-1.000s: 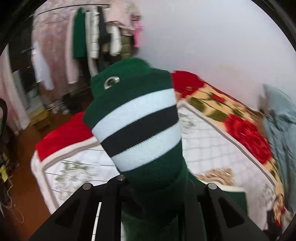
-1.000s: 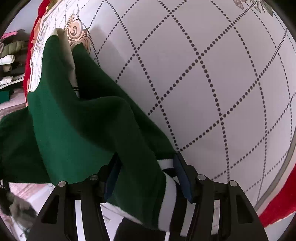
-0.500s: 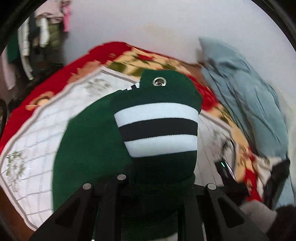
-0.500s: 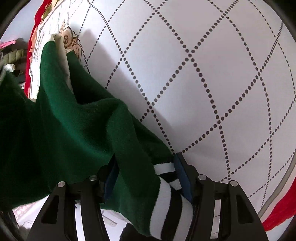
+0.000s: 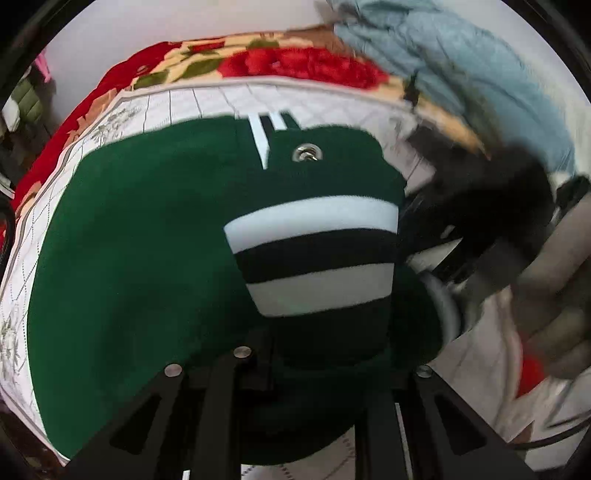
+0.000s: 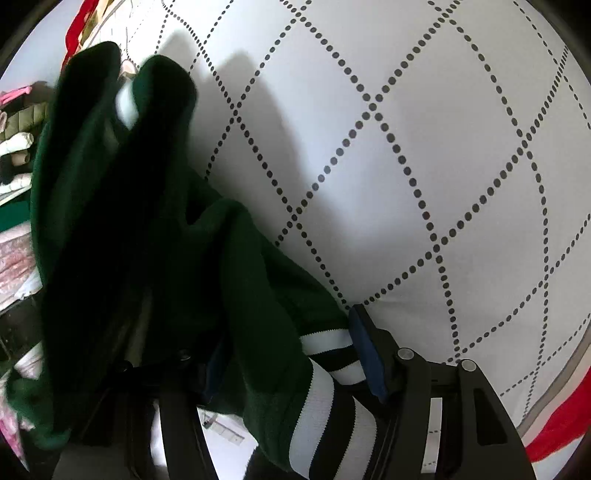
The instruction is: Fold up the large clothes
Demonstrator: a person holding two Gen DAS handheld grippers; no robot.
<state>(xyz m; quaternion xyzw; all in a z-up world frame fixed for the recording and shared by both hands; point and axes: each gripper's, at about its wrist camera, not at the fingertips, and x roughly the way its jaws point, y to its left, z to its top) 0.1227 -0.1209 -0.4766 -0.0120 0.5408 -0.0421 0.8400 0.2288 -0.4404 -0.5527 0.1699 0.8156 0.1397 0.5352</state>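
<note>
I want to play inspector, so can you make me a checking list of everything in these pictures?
Surface: white quilt with dotted diamond lines, over a red flowered blanket.
Job's things: green jacket with a white and black striped hem and a metal snap.
Clutter: pale blue bedding heaped at the bed's far side.
Grippers: left gripper shut on the striped hem; right gripper holds bunched jacket fabric.
Cables: thin dark cable.
Surroundings: pale wall; more clothes at the edge.
</note>
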